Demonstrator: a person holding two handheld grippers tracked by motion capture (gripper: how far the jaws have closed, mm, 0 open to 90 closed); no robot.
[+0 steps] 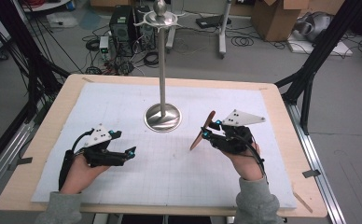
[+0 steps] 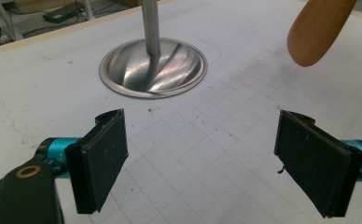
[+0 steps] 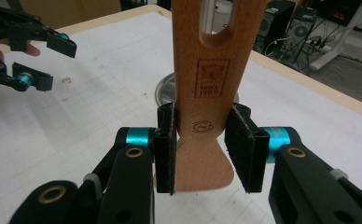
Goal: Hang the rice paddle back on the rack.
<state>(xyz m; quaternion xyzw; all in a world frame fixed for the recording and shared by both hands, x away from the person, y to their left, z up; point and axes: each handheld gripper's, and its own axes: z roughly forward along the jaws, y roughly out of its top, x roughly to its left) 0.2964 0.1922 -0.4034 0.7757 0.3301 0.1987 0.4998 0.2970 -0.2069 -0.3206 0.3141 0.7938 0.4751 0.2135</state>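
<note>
High view: right tongs pinch a flat light-brown wooden spatula with a slotted blade, lifted off the white gridded mat that covers the wooden tabletop. Spatula sits tilted, lower end toward the person, upper end leaning toward the polished metal stand with a round dished base and tall pole; near the base, not touching. Right gripper view: both black pads clamp the spatula's narrow neck from either side, stamped logo just above the pads, flared handle end hanging below them, slot opening up top. Stand base partly hidden behind the wood. Left tongs hover low over the mat on the left side, well apart from the spatula, jaws spread, nothing between them. Left gripper view: wide gap between the two pads, bare grid under them, stand base ahead, rounded spatula tip at upper right.
</note>
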